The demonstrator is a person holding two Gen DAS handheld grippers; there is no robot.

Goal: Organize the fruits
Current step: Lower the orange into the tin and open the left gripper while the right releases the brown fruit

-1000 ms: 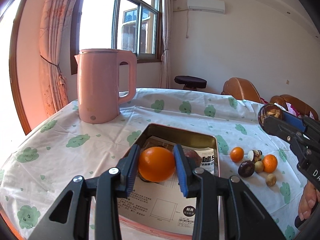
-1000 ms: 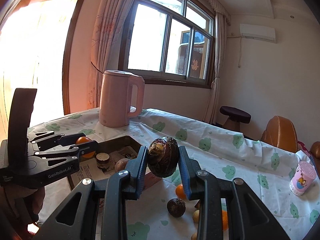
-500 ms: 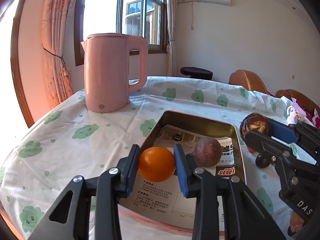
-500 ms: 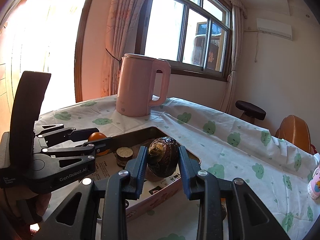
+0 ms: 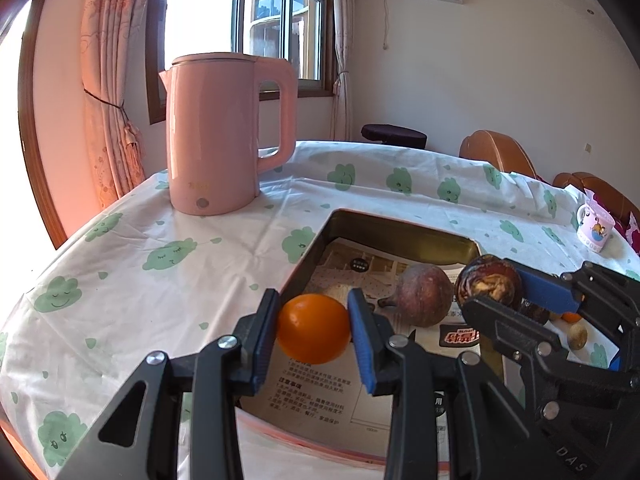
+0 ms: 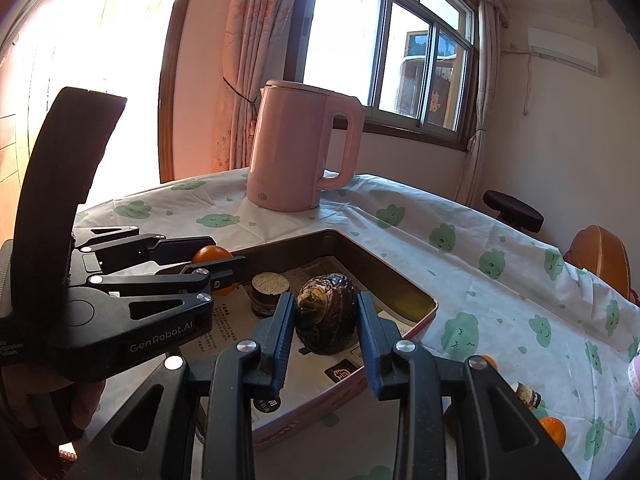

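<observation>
The left gripper point(image 5: 313, 334) pinches a small round orange fruit point(image 5: 313, 334) between its blue-padded fingers point(image 5: 362, 334), just above the paper lining of the shallow rectangular metal tray point(image 5: 394, 231), probably to set it down inside. The right gripper point(image 6: 325, 320) likewise clamps a dark wrinkled brown fruit point(image 6: 326, 314) over the same tray. Ahead of the left fingers lies a smoother purplish-brown fruit point(image 5: 424, 296). Beyond them, a pink electric kettle point(image 5: 224, 136) stands on the worktop's cloud-printed white cloth point(image 5: 160, 264), before a sunlit window point(image 6: 384, 52).
</observation>
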